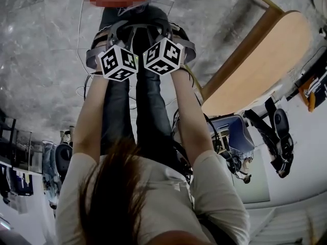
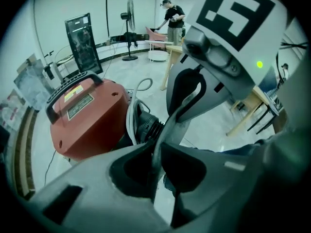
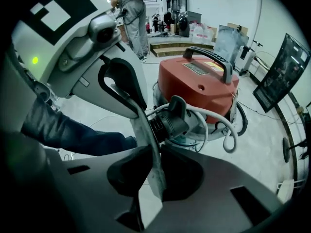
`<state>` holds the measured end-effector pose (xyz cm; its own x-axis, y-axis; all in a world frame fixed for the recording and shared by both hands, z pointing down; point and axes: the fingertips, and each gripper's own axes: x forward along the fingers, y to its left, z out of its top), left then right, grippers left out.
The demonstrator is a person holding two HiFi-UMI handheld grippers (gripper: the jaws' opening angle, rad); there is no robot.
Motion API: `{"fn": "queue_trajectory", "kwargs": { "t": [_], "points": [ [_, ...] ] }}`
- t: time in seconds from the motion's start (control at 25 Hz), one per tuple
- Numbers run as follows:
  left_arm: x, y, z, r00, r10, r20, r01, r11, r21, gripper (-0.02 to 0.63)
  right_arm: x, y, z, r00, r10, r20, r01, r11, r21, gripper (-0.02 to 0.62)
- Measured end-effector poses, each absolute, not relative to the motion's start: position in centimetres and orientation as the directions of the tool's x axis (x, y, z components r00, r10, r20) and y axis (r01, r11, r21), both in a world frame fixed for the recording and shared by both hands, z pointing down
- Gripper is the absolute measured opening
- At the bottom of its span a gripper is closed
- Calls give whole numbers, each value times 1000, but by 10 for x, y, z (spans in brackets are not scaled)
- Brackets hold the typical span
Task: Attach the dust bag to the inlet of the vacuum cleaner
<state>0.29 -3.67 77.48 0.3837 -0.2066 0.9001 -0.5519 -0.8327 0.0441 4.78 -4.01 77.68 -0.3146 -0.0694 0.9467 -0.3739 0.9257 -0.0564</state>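
Observation:
The red vacuum cleaner (image 2: 90, 120) (image 3: 199, 86) stands on the floor just beyond both grippers, its black ribbed inlet (image 2: 148, 127) (image 3: 170, 120) facing them. A thin grey edge of the dust bag (image 2: 171, 130) (image 3: 146, 140) stretches between the two grippers, right in front of the inlet. My left gripper (image 2: 156, 152) is shut on one end of that edge. The right gripper (image 3: 156, 161) is shut on the other end. In the head view the two marker cubes (image 1: 118, 63) (image 1: 163, 56) sit side by side, pointing steeply down; the vacuum there is mostly masked by a blur.
A white hose (image 3: 218, 125) loops round the vacuum's base. The holder's legs in dark jeans (image 3: 73, 130) stand close on one side. A wooden table (image 1: 255, 60) is to the right. A black panel (image 2: 82, 42), a fan (image 2: 130, 13) and another person (image 2: 172, 18) stand further off.

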Motion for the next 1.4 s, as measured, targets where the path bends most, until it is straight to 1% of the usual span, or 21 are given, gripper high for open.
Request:
{"fn": "queue_trajectory", "kwargs": {
  "t": [0.16, 0.28, 0.36, 0.52, 0.6, 0.68, 0.84, 0.92, 1.04, 1.24, 1.32, 1.4],
  "points": [
    [0, -35, 779, 388, -209, 898, -601, -796, 74, 66, 45, -45, 780, -293, -48, 955, -286, 957, -39, 57],
    [0, -35, 779, 390, -213, 896, -612, -787, 79, 66, 45, -47, 780, -290, -47, 956, -271, 962, -35, 60],
    [2, -38, 779, 390, -208, 897, -605, -793, 79, 66, 47, -49, 780, -294, -62, 954, -325, 945, -39, 61],
    [9, -49, 776, 396, -185, 899, -538, -840, 64, 67, 54, -47, 782, -309, -101, 946, -491, 868, -68, 63],
    [13, -52, 774, 400, -184, 898, -518, -854, 55, 69, 57, -47, 782, -310, -107, 945, -537, 840, -81, 64],
    [12, -52, 773, 400, -196, 895, -535, -843, 54, 69, 57, -48, 782, -306, -112, 945, -547, 833, -78, 66],
    [9, -47, 774, 398, -264, 879, -659, -749, 74, 69, 55, -56, 781, -285, -131, 950, -523, 852, -40, 58],
    [6, -46, 773, 394, -291, 872, -695, -715, 76, 69, 52, -60, 780, -280, -122, 952, -497, 867, -35, 55],
    [5, -49, 774, 395, -283, 874, -686, -724, 76, 69, 50, -61, 780, -302, -112, 947, -488, 871, -53, 55],
    [13, -62, 772, 414, -243, 877, -606, -793, 67, 71, 57, -61, 778, -322, -179, 929, -603, 796, -56, 57],
    [12, -63, 772, 413, -250, 876, -611, -789, 63, 71, 57, -61, 778, -321, -191, 927, -625, 779, -56, 57],
    [9, -62, 771, 403, -276, 872, -647, -761, 58, 71, 55, -62, 778, -320, -189, 929, -625, 779, -57, 57]
  ]
}}
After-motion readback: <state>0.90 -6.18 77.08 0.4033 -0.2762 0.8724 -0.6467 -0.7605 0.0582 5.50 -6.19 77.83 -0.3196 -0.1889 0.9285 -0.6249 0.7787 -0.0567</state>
